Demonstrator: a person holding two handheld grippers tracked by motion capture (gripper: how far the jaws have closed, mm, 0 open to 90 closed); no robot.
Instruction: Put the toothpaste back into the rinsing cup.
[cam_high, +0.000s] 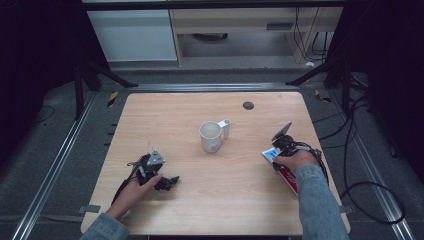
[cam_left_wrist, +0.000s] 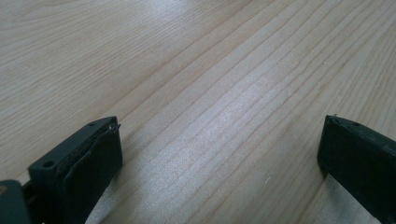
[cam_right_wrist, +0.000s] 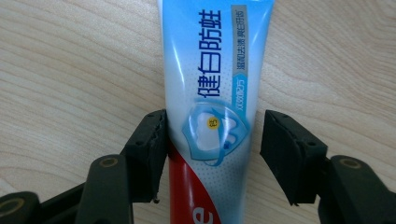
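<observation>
We see the right gripper (cam_right_wrist: 211, 154) near the table's (cam_high: 210, 200) right edge, jaws straddling a toothpaste tube (cam_right_wrist: 212, 88) lying flat there; the left pad touches it, the right pad stands just clear, so no grip yet. Left gripper (cam_left_wrist: 219, 154) rests near the front-left corner, jaws wide, nothing between. Mug (cam_high: 210, 136) at centre.

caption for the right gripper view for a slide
Right gripper straddling a toothpaste tube on the wooden table, jaws open.
</observation>
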